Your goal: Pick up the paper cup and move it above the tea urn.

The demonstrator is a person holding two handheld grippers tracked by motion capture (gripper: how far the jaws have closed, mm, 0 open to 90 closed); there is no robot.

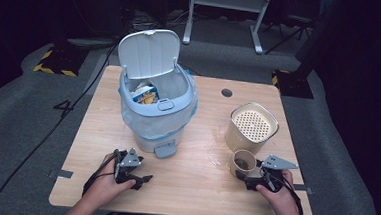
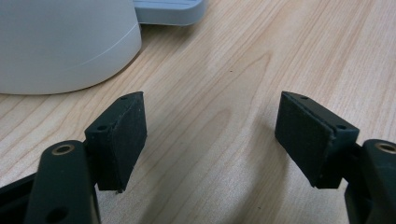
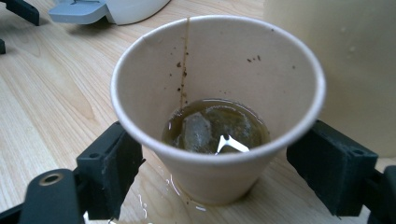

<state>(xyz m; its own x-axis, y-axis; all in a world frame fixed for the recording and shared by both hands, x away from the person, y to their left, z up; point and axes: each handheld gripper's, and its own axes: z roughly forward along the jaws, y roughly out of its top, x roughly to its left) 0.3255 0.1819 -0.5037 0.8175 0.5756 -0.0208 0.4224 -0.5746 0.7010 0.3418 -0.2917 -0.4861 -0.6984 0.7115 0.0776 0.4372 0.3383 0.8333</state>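
Note:
A paper cup [image 3: 219,70] stands upright on the wooden table [image 1: 193,188], in front of a beige container. It holds a little brown liquid and a soaked tea bag [image 3: 210,128], and brown drips run down its inner wall. My right gripper [image 3: 219,172] is open, with one jaw on each side of the cup's lower half and a gap showing at the right jaw. The high view has the cup [image 1: 244,163] just beyond the right gripper [image 1: 248,177]. My left gripper [image 1: 141,177] is open over bare wood [image 2: 210,135], close to the bin's base.
A pale blue pedal bin [image 1: 155,110] with its lid up and a blue liner stands at the left centre, a carton [image 1: 145,94] inside it and its pedal [image 1: 166,149] facing me. The beige container [image 1: 251,126] has a perforated top. A small wet patch [image 3: 154,205] lies by the cup's base.

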